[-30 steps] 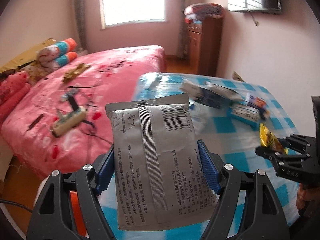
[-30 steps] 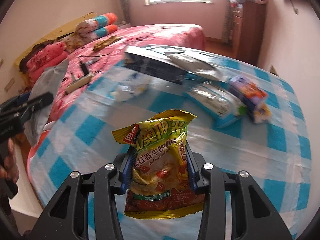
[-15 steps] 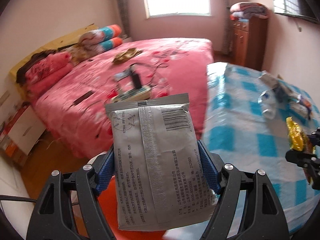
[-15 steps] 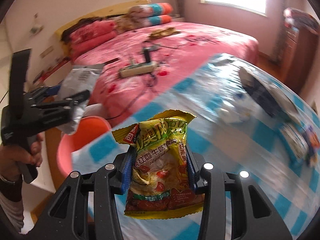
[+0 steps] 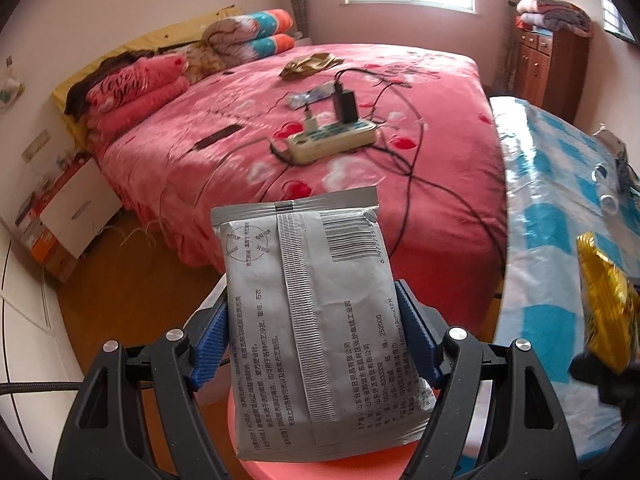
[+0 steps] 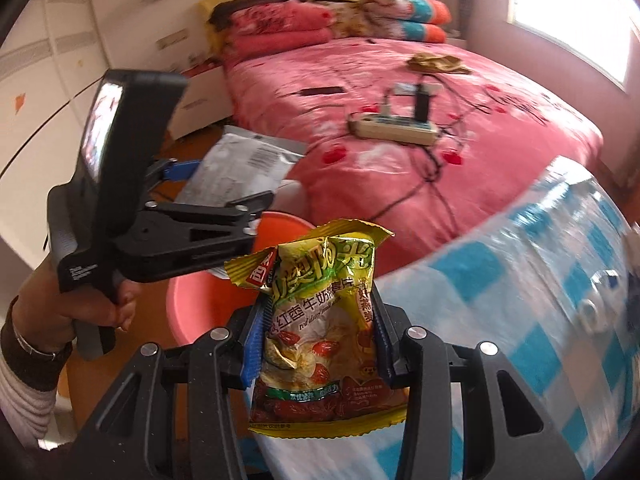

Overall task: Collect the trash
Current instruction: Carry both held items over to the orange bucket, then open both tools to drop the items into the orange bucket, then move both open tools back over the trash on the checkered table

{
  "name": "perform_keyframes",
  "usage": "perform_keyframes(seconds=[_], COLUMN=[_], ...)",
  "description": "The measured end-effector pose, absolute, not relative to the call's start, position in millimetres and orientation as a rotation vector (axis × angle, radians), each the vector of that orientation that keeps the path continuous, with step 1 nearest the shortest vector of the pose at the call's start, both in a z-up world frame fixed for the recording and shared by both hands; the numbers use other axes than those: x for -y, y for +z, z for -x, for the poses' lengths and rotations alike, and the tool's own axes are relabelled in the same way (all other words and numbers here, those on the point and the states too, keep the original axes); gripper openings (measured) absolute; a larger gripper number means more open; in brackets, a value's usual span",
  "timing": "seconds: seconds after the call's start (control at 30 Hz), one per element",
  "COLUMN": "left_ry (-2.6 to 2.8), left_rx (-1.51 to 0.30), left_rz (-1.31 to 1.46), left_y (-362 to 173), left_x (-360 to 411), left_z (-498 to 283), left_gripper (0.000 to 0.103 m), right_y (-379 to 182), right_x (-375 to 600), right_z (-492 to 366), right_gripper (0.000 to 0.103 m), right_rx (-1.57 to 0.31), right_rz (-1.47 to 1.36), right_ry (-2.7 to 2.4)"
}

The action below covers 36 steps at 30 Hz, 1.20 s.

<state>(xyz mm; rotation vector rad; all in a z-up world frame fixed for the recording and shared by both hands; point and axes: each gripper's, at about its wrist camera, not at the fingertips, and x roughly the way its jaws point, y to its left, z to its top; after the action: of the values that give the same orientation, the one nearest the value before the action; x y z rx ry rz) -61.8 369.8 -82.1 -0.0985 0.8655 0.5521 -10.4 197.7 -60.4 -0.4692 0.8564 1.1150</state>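
My left gripper (image 5: 316,332) is shut on a grey printed packet (image 5: 316,312) and holds it above an orange-pink bin (image 5: 280,468). In the right wrist view the left gripper (image 6: 224,200) and its grey packet (image 6: 240,168) hang over the bin (image 6: 192,312). My right gripper (image 6: 316,340) is shut on a yellow-green snack bag (image 6: 320,320), held near the bin's right side at the table's edge. The snack bag also shows in the left wrist view (image 5: 604,308) at the far right.
A table with a blue-and-white checked cloth (image 6: 540,320) stands to the right, with a clear bottle (image 6: 600,296) on it. A pink bed (image 5: 320,128) with a power strip (image 5: 332,144) and cables lies behind the bin. A wooden cabinet (image 5: 548,68) stands at the back.
Both grippers swung left, away from the table and toward the bin beside the bed. The bin now sits under the left gripper's packet. Both still hold their packets.
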Motion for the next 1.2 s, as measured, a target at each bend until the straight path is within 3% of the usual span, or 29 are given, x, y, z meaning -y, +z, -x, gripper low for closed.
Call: perform_keyframes(seconds=[0.3, 0.43, 0.57, 0.73, 1.2], left_ry=[0.59, 0.612, 0.622, 0.609, 0.522], left_rx=[-0.91, -0.933, -0.925, -0.883, -0.748], left_rz=[0.144, 0.164, 0.163, 0.153, 0.033], left_y=[-101, -109, -107, -92, -35], left_x=[-390, -398, -399, -388, -328], left_z=[72, 76, 77, 74, 45], left_gripper=[0.077, 0.077, 0.081, 0.083, 0.087], right_y=[-83, -91, -87, -74, -48], right_x=[-238, -245, -237, -211, -130], right_z=[32, 40, 39, 22, -10], right_gripper=[0.048, 0.075, 0.084, 0.09, 0.093], right_rx=[-0.873, -0.867, -0.851, -0.825, -0.792], right_rz=[0.558, 0.572, 0.533, 0.449, 0.263], right_ry=[1.218, 1.242, 1.234, 1.157, 0.981])
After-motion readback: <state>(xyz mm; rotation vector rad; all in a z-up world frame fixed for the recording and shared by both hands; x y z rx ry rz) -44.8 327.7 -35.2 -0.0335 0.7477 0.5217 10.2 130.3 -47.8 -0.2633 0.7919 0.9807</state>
